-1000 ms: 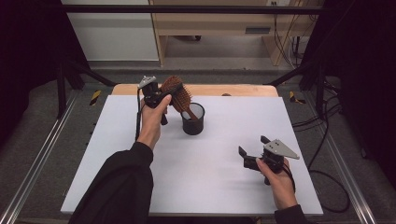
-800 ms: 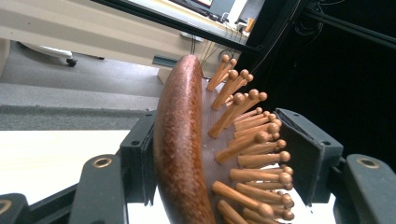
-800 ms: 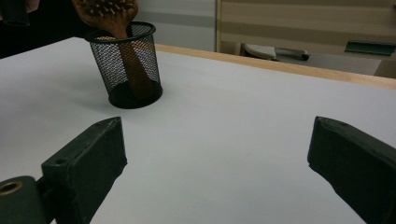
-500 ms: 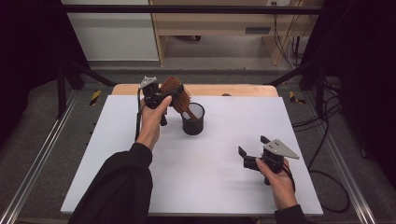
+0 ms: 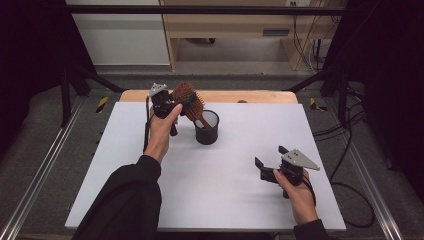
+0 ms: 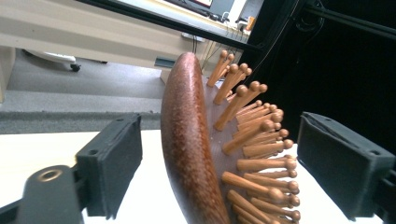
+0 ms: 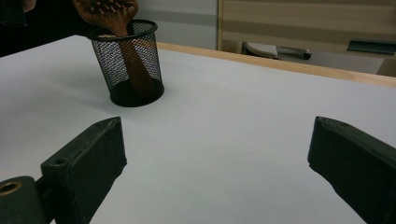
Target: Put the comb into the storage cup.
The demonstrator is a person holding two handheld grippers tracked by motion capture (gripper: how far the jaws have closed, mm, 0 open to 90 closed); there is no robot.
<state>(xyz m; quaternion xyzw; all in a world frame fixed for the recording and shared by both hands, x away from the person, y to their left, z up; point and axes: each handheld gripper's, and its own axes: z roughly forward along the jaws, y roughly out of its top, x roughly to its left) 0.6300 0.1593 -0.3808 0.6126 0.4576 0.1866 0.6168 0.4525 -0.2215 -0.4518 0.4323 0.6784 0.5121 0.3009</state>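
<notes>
Leaning handle-down in the mesh cup (image 5: 207, 128), hairbrush (image 5: 189, 101) head up-left between the just-opened left gripper (image 5: 172, 107) pads.

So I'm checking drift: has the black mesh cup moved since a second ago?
No. The mesh cup sits at the same spot near the table's wooden edge.

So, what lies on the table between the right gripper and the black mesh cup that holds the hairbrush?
Nothing: in the right gripper view, bare white table stretches from the open right gripper to the mesh cup holding the hairbrush.
</notes>
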